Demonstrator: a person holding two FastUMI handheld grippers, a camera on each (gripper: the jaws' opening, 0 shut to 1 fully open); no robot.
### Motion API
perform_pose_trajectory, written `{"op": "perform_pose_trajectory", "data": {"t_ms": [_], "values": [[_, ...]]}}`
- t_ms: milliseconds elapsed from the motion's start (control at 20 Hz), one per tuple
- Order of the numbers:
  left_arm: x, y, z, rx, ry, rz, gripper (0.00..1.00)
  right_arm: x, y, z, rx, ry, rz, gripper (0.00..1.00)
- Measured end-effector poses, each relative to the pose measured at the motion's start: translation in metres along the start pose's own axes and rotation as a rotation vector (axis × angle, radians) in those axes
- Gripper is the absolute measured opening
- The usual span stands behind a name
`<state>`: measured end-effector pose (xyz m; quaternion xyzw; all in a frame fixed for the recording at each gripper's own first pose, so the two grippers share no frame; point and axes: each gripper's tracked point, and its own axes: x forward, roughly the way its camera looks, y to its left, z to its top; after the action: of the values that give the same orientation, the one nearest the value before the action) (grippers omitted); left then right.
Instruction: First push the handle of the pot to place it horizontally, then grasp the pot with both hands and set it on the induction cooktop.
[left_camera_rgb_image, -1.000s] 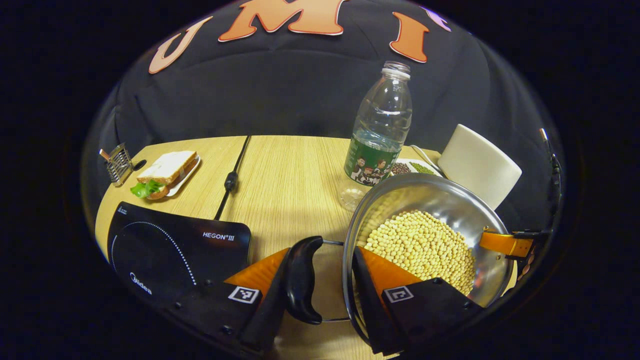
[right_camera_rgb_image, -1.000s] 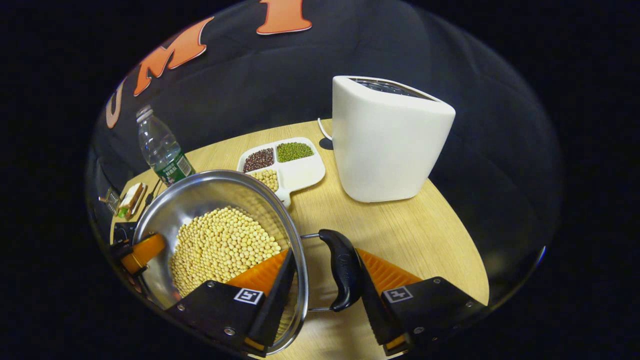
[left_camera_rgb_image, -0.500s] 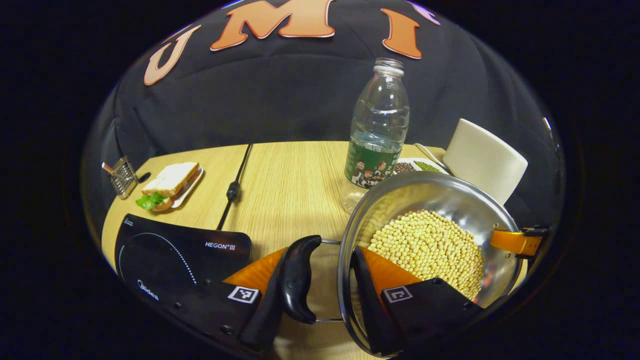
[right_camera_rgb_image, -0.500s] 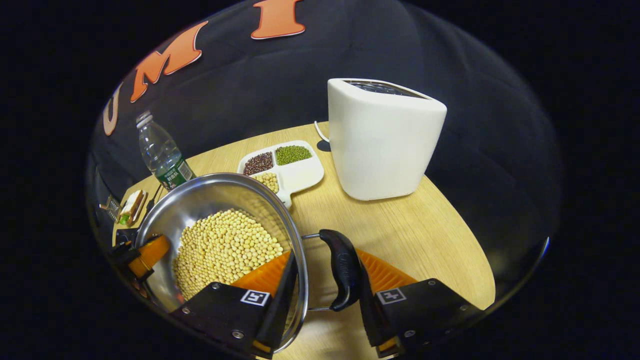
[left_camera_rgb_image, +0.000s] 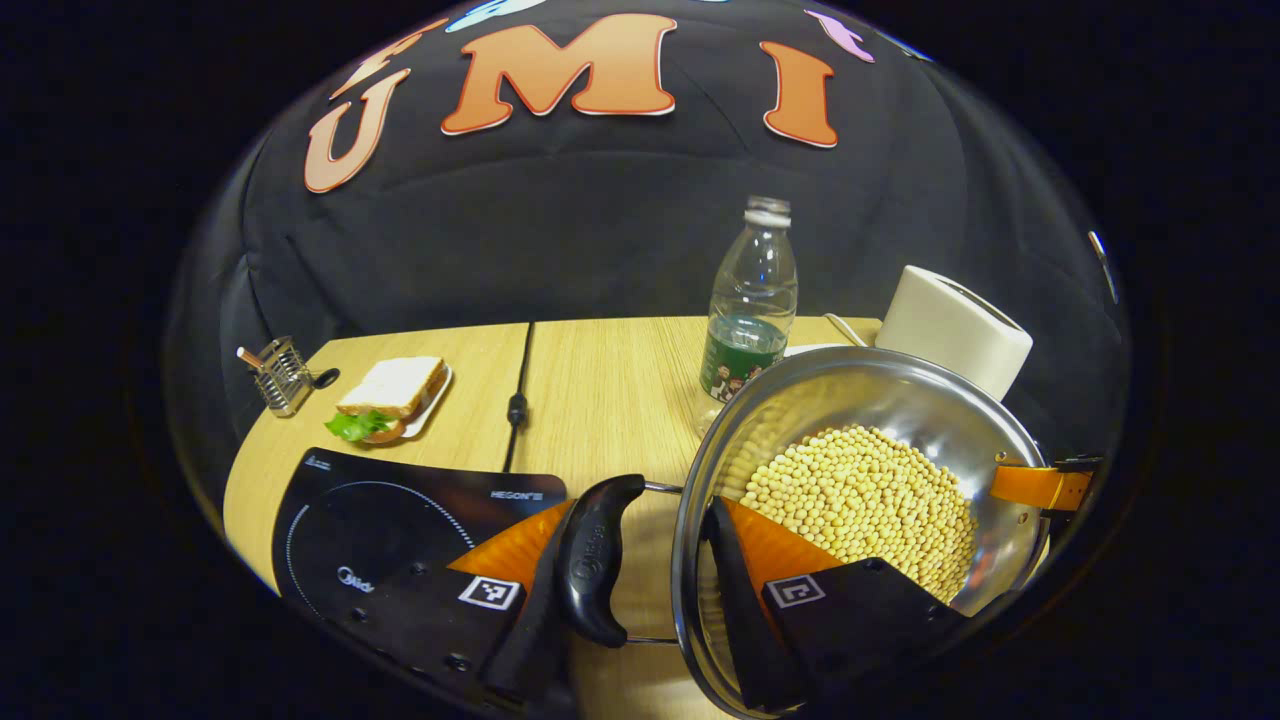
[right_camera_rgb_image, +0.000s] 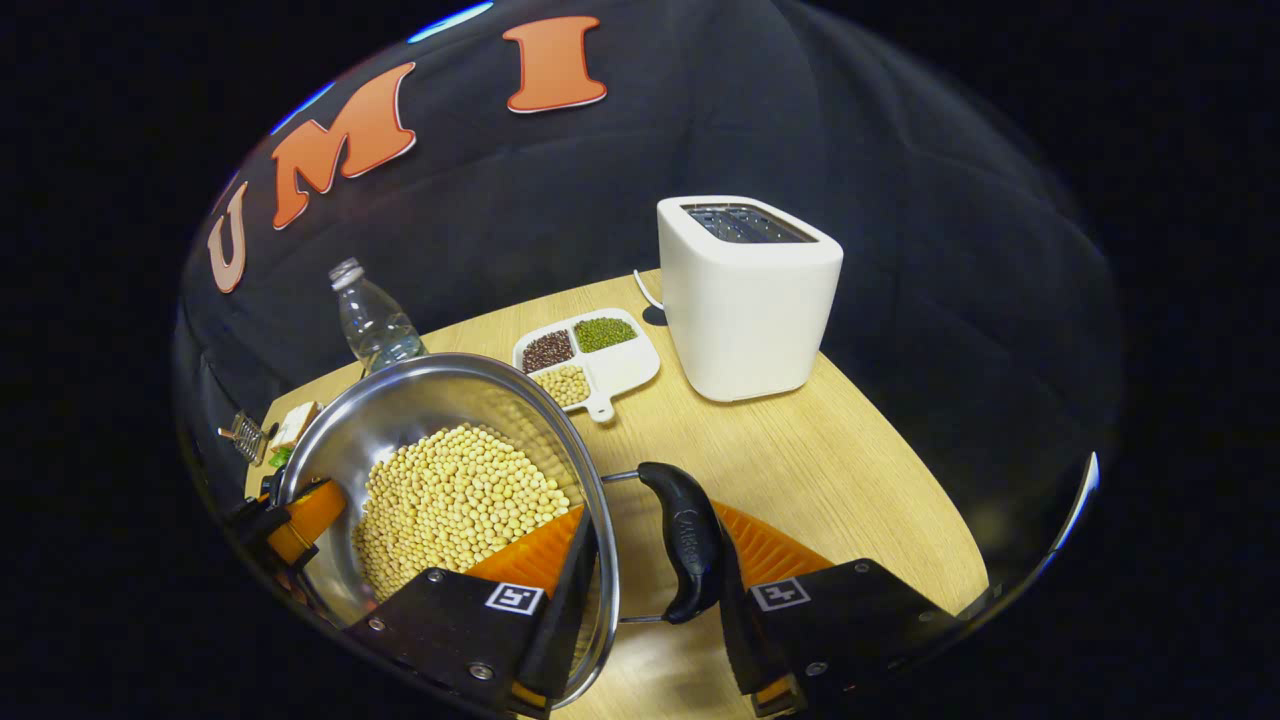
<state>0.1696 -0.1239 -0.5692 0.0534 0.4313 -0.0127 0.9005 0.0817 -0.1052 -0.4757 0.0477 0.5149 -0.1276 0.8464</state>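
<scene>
1. Above the wooden surface (left_camera_rgb_image: 600, 380), the steel pot (left_camera_rgb_image: 880, 410) full of pale beans (left_camera_rgb_image: 860, 500) is carried between two grips, apparently lifted clear, though its base is hidden.
2. The left hand-held gripper (left_camera_rgb_image: 640, 570) straddles the pot's left side, one finger outside the black handle (left_camera_rgb_image: 592, 560) and the other inside the wall among the beans; it looks closed on handle and rim together.
3. The right hand-held gripper (right_camera_rgb_image: 650, 570) is clamped the same way on the opposite handle (right_camera_rgb_image: 688, 540), with the left one visible at the far rim.
4. The induction cooktop (left_camera_rgb_image: 400, 510) lies down-left of the pot, close to the left gripper, with the sandwich plate (left_camera_rgb_image: 395, 395) behind it.
5. To do this carry well, I would keep both grips level and moving together so no beans spill, and steer clear of the water bottle (left_camera_rgb_image: 750, 310).
6. Centre the pot over the cooktop's ring, lower it flat, and release only once it sits.
</scene>
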Motion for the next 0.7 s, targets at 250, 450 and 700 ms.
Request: {"op": "perform_pose_trajectory", "data": {"t_ms": [250, 450, 700], "values": [[-0.007, 0.004, 0.007, 0.002, -0.037, 0.016, 0.77, -0.052, 0.030, 0.011, -0.011, -0.027, 0.044, 0.60], [-0.006, 0.001, 0.003, -0.019, -0.042, 0.031, 0.75, -0.084, 0.067, 0.012, -0.047, -0.053, 0.069, 0.60], [-0.006, 0.001, -0.003, -0.027, -0.052, 0.059, 0.75, -0.096, 0.115, 0.017, -0.081, -0.076, 0.109, 0.55]]}}
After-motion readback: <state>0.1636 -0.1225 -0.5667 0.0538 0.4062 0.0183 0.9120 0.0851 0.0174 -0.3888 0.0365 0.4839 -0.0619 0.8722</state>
